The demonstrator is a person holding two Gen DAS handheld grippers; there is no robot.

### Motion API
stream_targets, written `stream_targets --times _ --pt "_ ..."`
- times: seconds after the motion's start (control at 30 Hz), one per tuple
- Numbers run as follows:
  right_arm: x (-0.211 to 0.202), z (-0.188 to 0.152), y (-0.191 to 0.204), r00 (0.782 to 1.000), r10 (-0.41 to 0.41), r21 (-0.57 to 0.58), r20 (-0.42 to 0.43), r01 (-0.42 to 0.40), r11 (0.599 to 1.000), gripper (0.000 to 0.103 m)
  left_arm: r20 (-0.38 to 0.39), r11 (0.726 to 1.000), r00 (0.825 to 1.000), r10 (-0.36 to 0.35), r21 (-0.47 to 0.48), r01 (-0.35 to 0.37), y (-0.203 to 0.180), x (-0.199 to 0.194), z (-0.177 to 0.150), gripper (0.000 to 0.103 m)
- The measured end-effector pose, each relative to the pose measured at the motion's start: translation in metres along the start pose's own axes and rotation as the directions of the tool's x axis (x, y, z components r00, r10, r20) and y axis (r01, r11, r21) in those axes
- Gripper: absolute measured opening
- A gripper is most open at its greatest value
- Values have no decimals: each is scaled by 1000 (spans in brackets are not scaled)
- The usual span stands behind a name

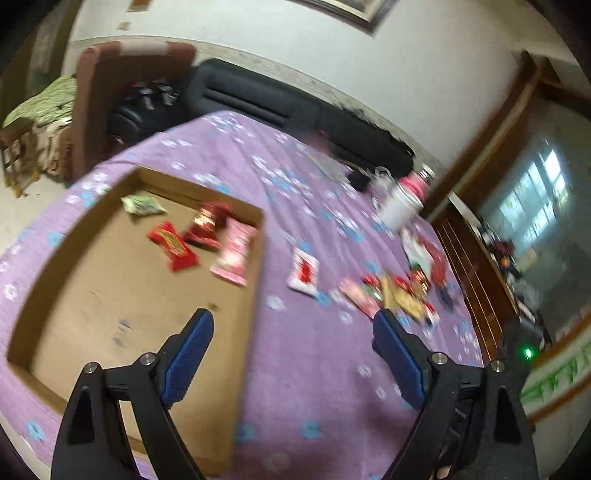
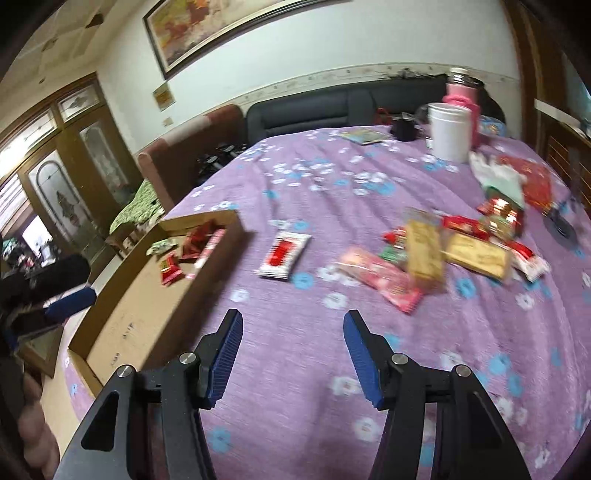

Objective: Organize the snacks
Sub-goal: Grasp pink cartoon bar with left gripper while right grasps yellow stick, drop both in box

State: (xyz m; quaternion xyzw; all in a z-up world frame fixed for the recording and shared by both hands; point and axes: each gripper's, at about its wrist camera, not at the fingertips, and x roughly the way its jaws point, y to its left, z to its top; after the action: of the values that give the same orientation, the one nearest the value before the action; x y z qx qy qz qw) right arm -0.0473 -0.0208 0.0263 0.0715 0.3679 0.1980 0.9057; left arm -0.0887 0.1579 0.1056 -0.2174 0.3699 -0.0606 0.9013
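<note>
Between picks: we hold both the left hand-held gripper (image 1: pixel 291 325) and right hand-held gripper (image 2: pixel 293 326) released and empty; next, reach the white-and-red packet (image 2: pixel 282 254) and carry it left to the cardboard tray (image 2: pixel 147 295).

Purple tablecloth (image 2: pixel 303 177) with white and blue flowers, spread over the whole table. Toward the far end, a white cylindrical tub (image 2: pixel 450 131) standing upright, a pink bottle (image 2: pixel 461 96) with a dark cap just behind it, touching or nearly so. Near those, a small dark cup (image 2: pixel 403 130) and a flat printed card (image 2: pixel 364 136) lying on the cloth. Beyond the table, a dark sofa (image 2: pixel 332 105) along the wall, a reddish-brown armchair (image 1: pixel 110 74) beside it. Framed painting (image 2: pixel 207 27) hung above the sofa. Wooden glazed doors (image 2: pixel 59 155) on the left of the right wrist view. Green patterned fabric (image 1: pixel 44 99) draped near the armchair
</note>
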Motion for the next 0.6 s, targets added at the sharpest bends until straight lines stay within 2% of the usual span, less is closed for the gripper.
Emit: stream_targets --times 0.27,0.5,0.6 --pt "-19 -13 -46 998 -48 78 27 45 996 61 -51 997 999 -15 72 19 -35 9 -21 88" --pt "-22 -14 -66 997 -74 104 17 72 992 61 -109 998 994 -22 50 28 -35 23 -30 88" --pt "-25 -8 -70 996 -86 90 23 84 992 61 -93 1000 995 -19 10 20 -23 24 -29 88"
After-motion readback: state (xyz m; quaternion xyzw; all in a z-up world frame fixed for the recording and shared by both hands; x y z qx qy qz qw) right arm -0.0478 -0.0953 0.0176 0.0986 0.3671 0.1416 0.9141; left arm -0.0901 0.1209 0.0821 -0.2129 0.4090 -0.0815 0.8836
